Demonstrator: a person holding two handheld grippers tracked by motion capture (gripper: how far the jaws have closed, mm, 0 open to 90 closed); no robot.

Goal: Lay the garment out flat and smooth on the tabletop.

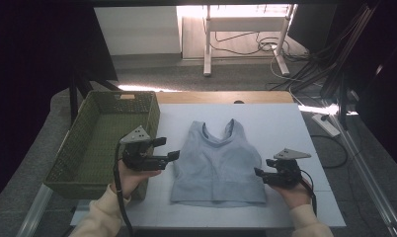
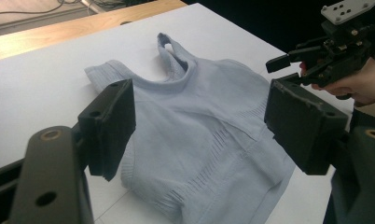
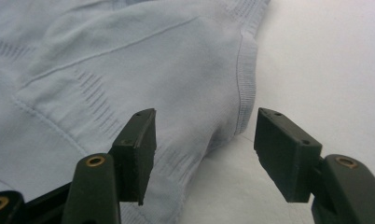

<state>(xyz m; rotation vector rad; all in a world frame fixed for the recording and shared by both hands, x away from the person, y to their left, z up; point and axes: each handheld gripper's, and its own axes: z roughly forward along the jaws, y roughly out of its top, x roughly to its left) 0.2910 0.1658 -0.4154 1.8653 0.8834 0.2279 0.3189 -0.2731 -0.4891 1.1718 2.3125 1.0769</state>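
Note:
A light blue sleeveless top lies flat on the white table, straps pointing away from me. My left gripper hovers just off the top's left edge, near the armhole, jaws open and empty. In the left gripper view the top spreads out between and beyond the wide-apart jaws of the left gripper. My right gripper sits low at the top's right side, near the hem. In the right gripper view, the right gripper stands open around the ribbed side edge of the top, its pads not pressing on it.
A green woven basket stands on the table's left, right beside my left hand. A wooden strip borders the table's far edge. Cables and a power strip lie on the floor beyond and to the right.

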